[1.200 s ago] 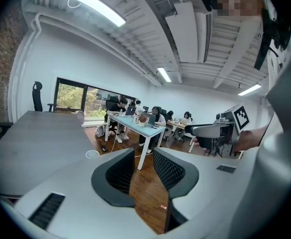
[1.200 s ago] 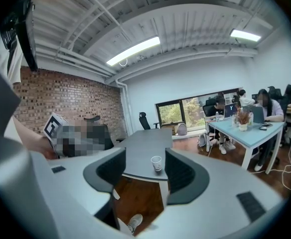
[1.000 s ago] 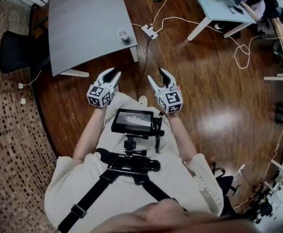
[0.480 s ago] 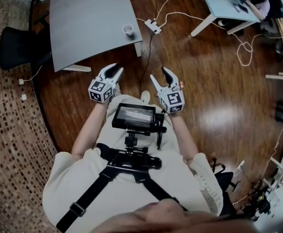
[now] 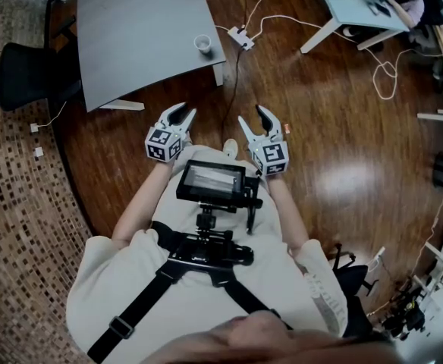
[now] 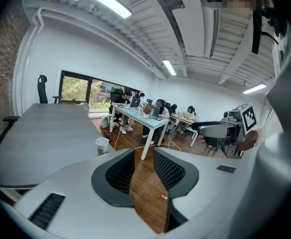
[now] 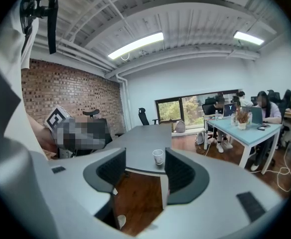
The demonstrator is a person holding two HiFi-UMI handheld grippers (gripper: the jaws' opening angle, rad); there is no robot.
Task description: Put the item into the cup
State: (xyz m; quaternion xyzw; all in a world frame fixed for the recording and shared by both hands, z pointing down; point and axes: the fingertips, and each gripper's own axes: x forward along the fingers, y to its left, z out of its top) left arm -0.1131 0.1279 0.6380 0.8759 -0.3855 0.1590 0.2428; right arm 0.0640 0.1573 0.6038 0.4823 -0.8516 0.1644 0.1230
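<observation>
The left gripper (image 5: 180, 116) and right gripper (image 5: 252, 117) are both wide open and empty. The paper cup (image 5: 202, 45) stands far off at the grey table's (image 5: 130, 29) near right corner. No item shows, so step closer and find it first.

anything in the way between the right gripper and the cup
Nothing visible does. The right gripper is open and empty, and only open floor lies between it and the cup, which stands near a corner of the table.

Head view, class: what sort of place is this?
Probably an open-plan office: a large grey table, a black swivel chair beside it, and people seated along a blue desk.
</observation>
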